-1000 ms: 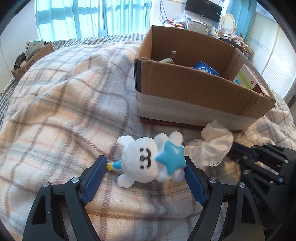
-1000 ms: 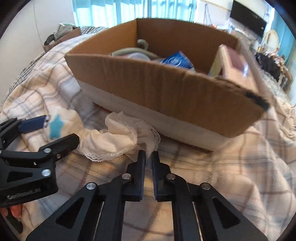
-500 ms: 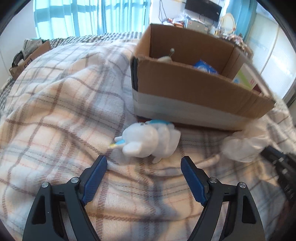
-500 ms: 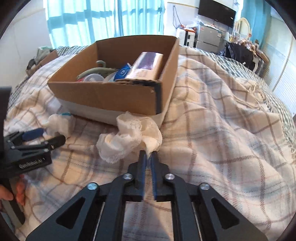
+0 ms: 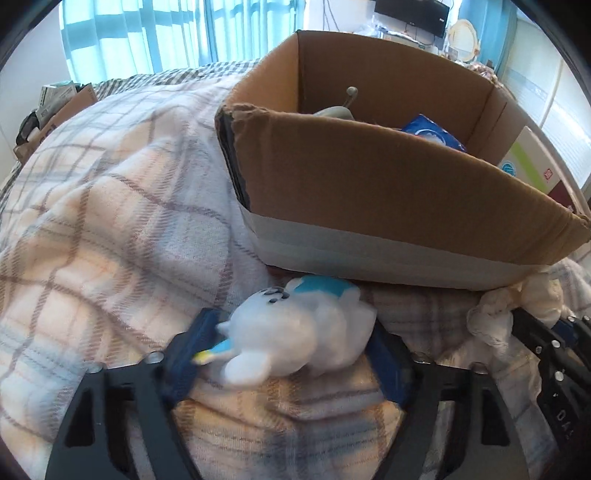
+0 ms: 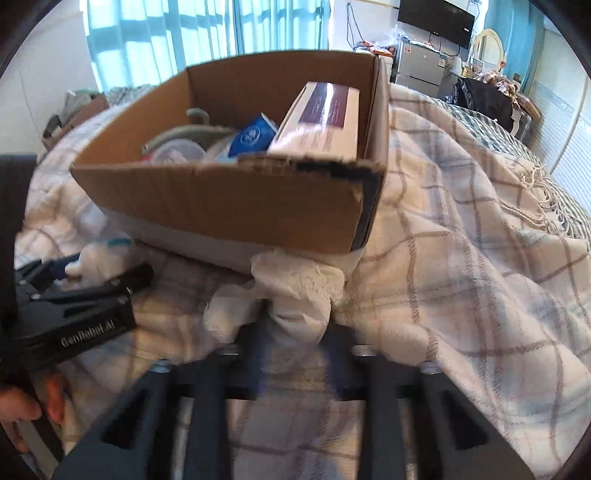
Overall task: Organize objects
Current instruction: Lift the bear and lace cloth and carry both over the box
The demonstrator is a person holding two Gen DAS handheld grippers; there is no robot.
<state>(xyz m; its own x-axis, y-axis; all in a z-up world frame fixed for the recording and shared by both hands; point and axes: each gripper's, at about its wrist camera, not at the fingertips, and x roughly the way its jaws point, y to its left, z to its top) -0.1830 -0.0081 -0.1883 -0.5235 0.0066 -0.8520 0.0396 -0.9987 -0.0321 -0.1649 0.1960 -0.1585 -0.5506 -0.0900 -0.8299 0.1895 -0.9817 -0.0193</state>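
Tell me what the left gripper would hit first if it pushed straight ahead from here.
The white plush toy already sits between the left gripper fingers, so it meets that first; beyond it, probably the cardboard box wall.

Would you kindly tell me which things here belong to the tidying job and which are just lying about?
Job: white bear toy between left tool; white cloth at right tool; cardboard box.
Lying about: plaid blanket; television.
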